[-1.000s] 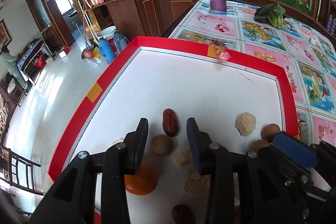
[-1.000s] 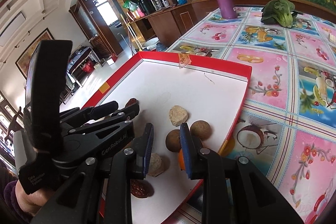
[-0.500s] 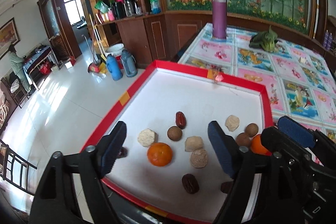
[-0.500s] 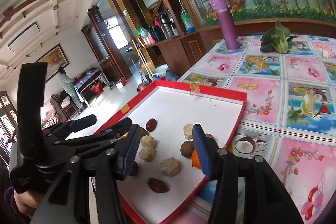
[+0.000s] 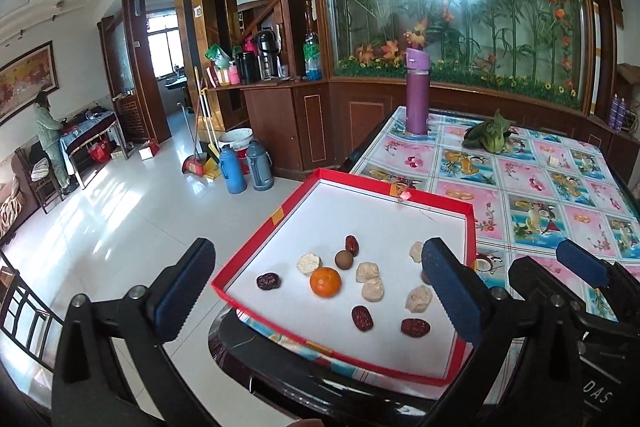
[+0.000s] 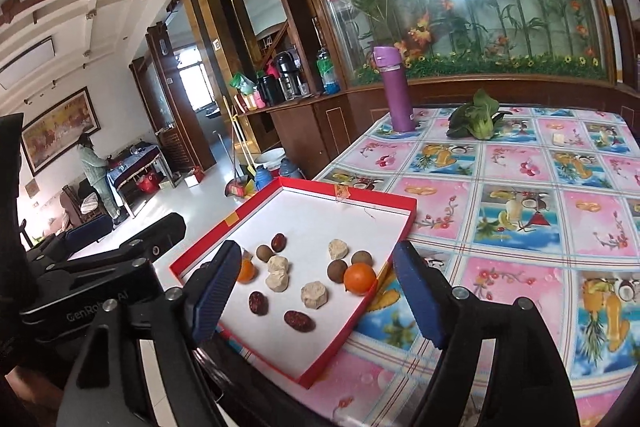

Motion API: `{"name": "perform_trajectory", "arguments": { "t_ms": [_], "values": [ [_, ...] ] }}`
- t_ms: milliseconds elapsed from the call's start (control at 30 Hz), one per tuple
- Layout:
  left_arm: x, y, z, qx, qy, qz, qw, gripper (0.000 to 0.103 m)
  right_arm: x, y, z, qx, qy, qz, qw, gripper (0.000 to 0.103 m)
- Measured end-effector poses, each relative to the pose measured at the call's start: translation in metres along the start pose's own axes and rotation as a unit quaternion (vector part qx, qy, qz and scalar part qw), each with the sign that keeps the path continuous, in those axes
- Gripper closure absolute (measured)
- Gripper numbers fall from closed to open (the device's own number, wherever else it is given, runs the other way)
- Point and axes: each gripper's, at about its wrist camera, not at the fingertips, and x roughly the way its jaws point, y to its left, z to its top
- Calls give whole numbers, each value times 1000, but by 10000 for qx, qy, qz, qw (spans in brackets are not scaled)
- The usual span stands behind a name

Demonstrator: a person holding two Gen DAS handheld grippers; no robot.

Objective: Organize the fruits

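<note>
A red-rimmed white tray [image 5: 470, 227] [image 6: 404, 223] sits at the table corner. It holds two oranges, one at its middle [image 5: 325, 281] and one at its right edge [image 6: 360, 278], plus several red dates [image 5: 362, 317], brown longans [image 5: 344, 260] and pale lumps [image 5: 373, 291]. My left gripper [image 5: 318, 285] hangs open, raised above and in front of the tray, nothing between its fingers. My right gripper [image 6: 316, 291] is also open and empty, held high over the tray's near right corner. The left gripper's body [image 6: 100, 267] shows at the left of the right wrist view.
A purple flask [image 5: 417, 91] and a leafy green vegetable [image 5: 488, 135] stand at the far end of the flowered tablecloth [image 6: 520, 195]. Beyond the table edge lie a tiled floor, thermos jugs [image 5: 236, 169], a broom and a wooden cabinet. A person stands far left [image 5: 50, 143].
Both grippers have opened wide and pulled up and back from the tray, so the fruits now appear smaller and farther away. Nothing was picked up.
</note>
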Motion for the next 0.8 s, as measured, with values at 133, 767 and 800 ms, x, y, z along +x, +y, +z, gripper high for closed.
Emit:
{"name": "perform_trajectory", "arguments": {
  "t_ms": [133, 767, 800],
  "values": [
    [-18, 3, -7, 20, -105, 91, 9999, 0, -20, 5, -2, -99, -212, -16, 9997, 23],
    [-62, 20, -18, -82, -388, 303, 9988, 0, -63, 33, -2, -487, -786, -93, 9957, 21],
    [-62, 20, -18, -76, -389, 315, 9987, 0, -64, 34, -2, -500, -785, -71, 9956, 21]
  ]
}}
